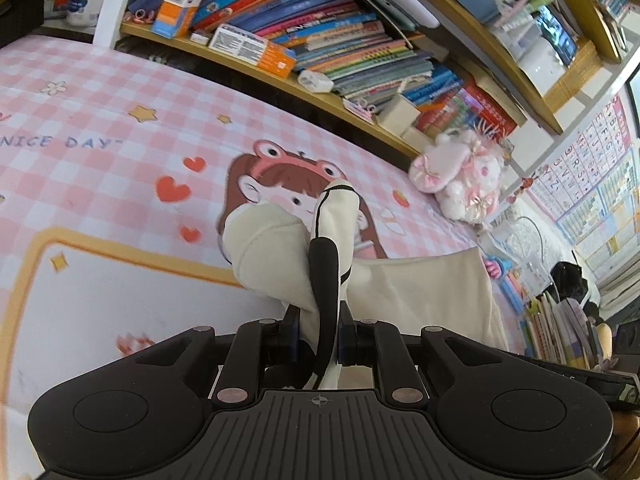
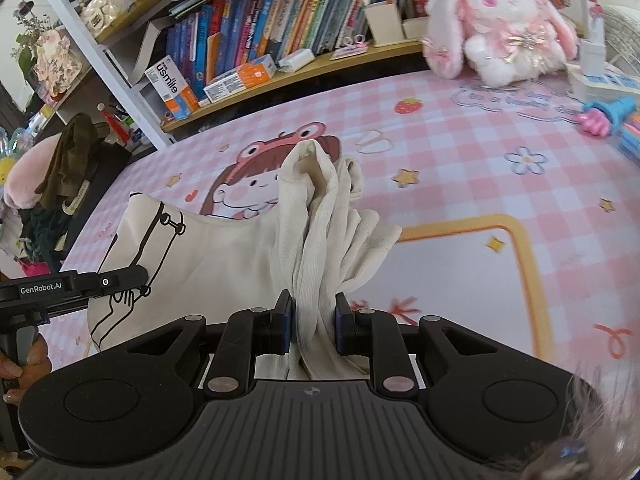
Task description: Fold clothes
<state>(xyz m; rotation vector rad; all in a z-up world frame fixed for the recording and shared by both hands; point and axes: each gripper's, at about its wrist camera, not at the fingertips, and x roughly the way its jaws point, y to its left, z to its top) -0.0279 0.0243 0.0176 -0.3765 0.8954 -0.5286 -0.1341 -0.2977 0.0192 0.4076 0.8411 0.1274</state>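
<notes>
While both grippers pinch it, the cream garment (image 2: pixel 224 256) hangs bunched over the pink checked mat (image 2: pixel 480 168), roughly above the cartoon girl print (image 2: pixel 256 176). Fabric is off-white, ribbed where it gathers into vertical folds, with a black line drawing on the flat panel in the right wrist view. In the left wrist view it shows black piping and a thick black band running up from the jaws.

Left gripper (image 1: pixel 319 330): jaws clenched on a fold with the black band between the pads. Right gripper (image 2: pixel 313 322): jaws clamped on a thick wad of ribbed folds. Left gripper body also shows at the left edge of the right wrist view, with a hand (image 2: pixel 20 364) on its handle, mostly cut off.

Hard to read: which part of the garment each gripper holds; its lower edge is hidden behind the gripper bodies, so can't tell if it touches the mat. Plush rabbit (image 2: pixel 504 28) sits at the mat's far edge, by the bookshelf (image 2: pixel 280 76). Blurry pale strands cover the bottom-right corner of the right wrist view.
</notes>
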